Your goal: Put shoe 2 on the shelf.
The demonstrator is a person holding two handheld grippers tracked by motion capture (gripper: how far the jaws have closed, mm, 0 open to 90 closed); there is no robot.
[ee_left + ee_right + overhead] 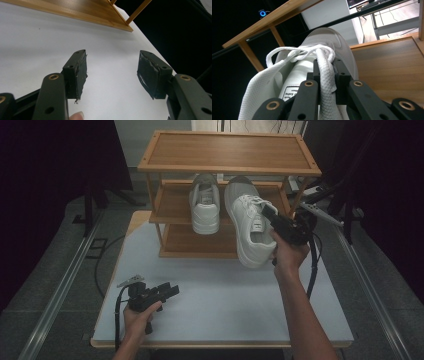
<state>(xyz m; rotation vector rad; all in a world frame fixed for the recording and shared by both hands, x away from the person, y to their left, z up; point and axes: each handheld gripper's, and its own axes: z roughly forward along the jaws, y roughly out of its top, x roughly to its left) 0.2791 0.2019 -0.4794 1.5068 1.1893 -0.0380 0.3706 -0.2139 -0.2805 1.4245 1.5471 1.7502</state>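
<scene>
Right tongs (pixel 270 215) pinching the collar of a white sneaker (pixel 250 227), pads pressed on the fabric beside the laces (pixel 299 53). Sneaker held tilted in the air, toe at the middle shelf of the wooden rack (pixel 230 167), just beside a second sneaker (pixel 205 202) resting on that shelf. Left tongs (pixel 167 290) spread wide, nothing between, low over the white surface (pixel 225 295).
</scene>
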